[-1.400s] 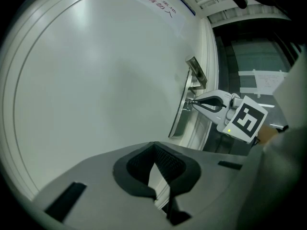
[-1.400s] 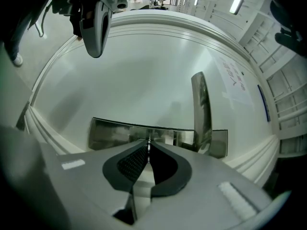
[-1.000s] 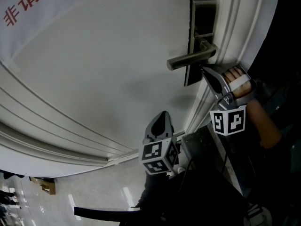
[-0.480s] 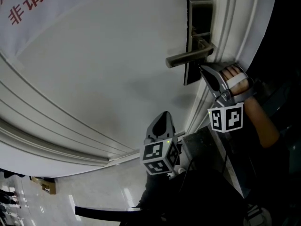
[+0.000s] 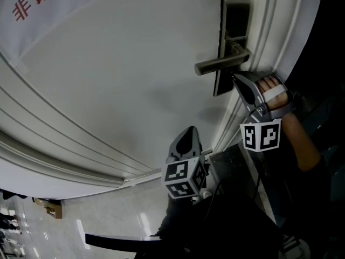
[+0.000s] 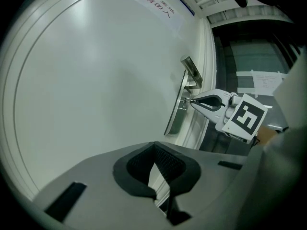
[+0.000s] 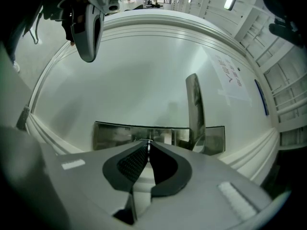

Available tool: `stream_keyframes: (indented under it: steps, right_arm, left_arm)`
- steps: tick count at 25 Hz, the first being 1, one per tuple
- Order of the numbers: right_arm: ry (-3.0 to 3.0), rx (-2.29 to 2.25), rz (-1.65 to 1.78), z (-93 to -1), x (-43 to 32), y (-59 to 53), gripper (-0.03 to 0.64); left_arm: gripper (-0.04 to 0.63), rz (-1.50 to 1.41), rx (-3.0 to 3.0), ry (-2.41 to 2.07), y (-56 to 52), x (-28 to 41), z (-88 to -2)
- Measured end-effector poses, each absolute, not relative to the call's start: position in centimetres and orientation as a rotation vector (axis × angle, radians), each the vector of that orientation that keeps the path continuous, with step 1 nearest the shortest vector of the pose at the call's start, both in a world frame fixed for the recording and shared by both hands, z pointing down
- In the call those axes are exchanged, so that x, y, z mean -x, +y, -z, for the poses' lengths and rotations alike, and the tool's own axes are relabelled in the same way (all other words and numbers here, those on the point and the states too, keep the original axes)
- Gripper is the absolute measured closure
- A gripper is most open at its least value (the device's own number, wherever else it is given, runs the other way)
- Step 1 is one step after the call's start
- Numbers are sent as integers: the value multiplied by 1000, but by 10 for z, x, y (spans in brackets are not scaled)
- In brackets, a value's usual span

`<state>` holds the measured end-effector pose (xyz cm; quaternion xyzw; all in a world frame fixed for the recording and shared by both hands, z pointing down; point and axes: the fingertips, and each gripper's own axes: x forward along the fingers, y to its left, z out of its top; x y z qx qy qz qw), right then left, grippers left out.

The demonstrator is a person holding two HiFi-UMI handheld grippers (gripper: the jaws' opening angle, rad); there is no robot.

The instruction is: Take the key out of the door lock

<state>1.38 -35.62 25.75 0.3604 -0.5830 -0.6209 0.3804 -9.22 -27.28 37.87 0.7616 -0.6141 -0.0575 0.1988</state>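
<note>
The key (image 6: 187, 100) sits in the metal lock plate (image 6: 176, 119) of the white door (image 5: 108, 80), just under the lever handle (image 5: 221, 63). It shows only as a thin sliver between the plate and the tips of the right gripper (image 6: 193, 100).

In the right gripper view the jaws are pinched together on that sliver (image 7: 148, 141), hard against the lock plate (image 7: 115, 135). The lever handle (image 7: 193, 109) rises at 1 o'clock from them.

In the head view the right gripper (image 5: 235, 79) points at the plate's lower end from 4 o'clock. A hand (image 5: 268, 90) holds it, above its marker cube (image 5: 260, 136).

The left gripper (image 5: 187, 131) hangs well apart, at 7 o'clock from the lock. It is near the door face, with its jaws together at the tips and nothing between them (image 6: 153, 147).

A sign with red characters (image 5: 32, 4) sits on the door at 10 o'clock.
</note>
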Motion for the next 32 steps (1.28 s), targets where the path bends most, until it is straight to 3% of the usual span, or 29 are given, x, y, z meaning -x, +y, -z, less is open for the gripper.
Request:
stream_keyframes:
  steps: [32]
  right_arm:
    - [-1491,-924,1578,-258,-15,-352,604]
  left_arm:
    - [595,169,-2147,-1736,-273,95,-371]
